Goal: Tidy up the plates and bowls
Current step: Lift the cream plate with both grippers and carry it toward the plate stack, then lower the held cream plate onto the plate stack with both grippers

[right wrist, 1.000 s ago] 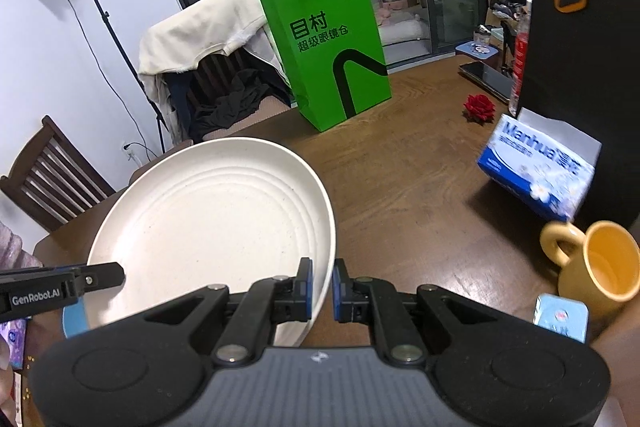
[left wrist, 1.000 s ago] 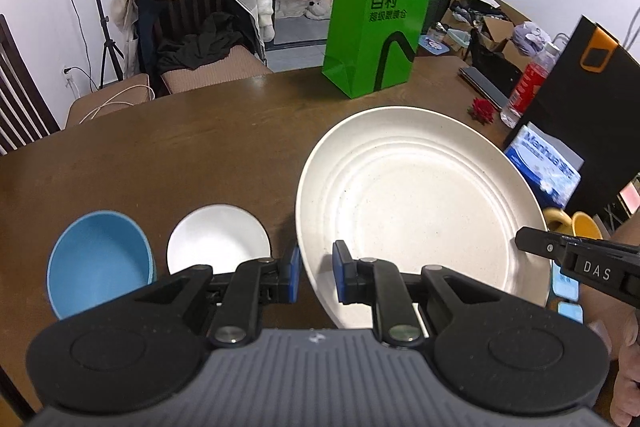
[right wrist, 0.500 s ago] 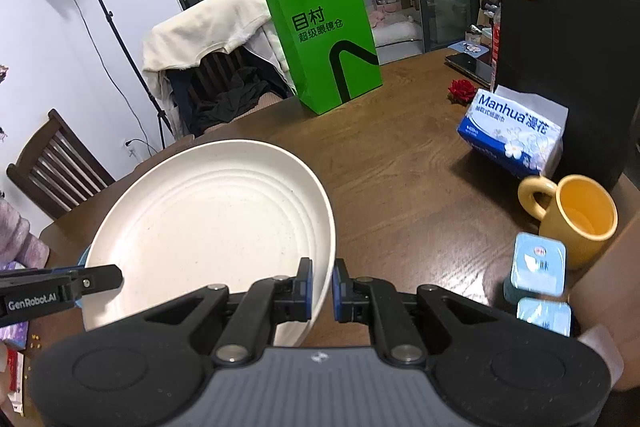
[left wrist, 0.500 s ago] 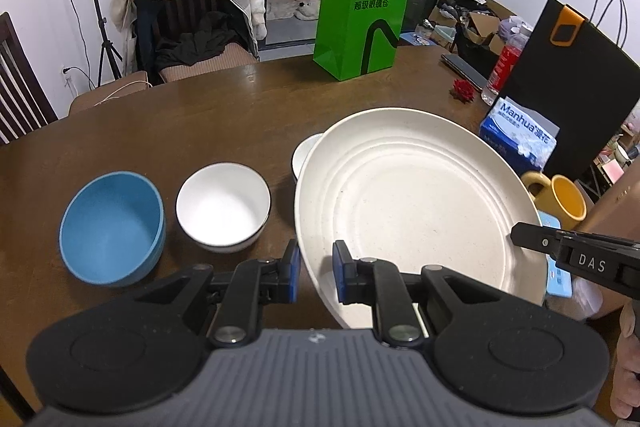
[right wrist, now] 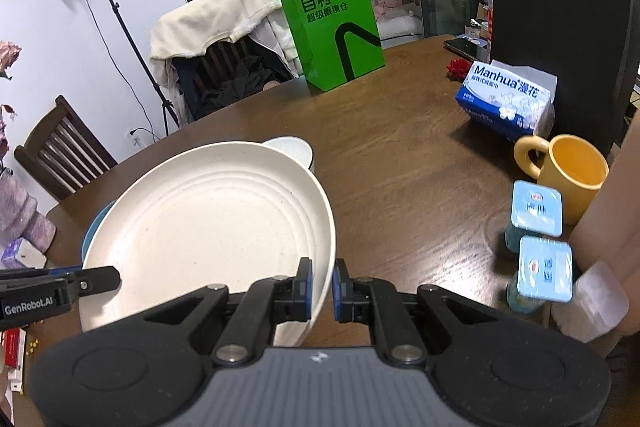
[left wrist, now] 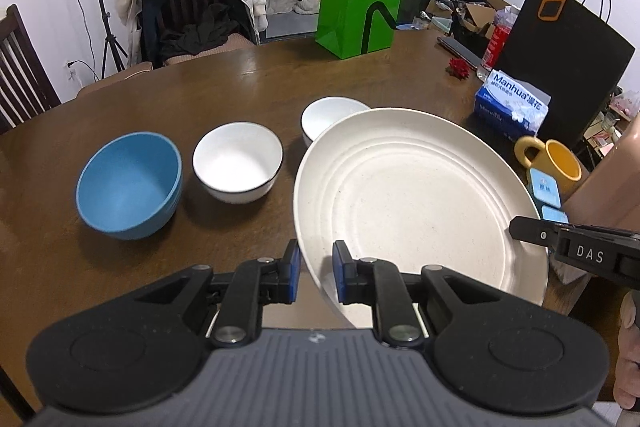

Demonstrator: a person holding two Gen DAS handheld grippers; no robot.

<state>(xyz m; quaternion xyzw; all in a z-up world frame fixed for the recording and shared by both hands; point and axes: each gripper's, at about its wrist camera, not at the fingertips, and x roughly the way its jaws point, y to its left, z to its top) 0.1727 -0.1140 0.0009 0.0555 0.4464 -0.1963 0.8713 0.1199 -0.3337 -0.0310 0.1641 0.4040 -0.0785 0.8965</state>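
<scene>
The big cream plate (left wrist: 420, 195) looks light, stiff and maybe slippery, so the left gripper (left wrist: 316, 271) and right gripper (right wrist: 322, 289) pinch opposite rims.

The 2 cameras sit just behind their grippers and look forward and down at the table (left wrist: 320, 83). The left view faces it from the plate's (left wrist: 416, 203) left edge, the right view from the right edge. Both share the plate and green bag (right wrist: 336, 27).
</scene>
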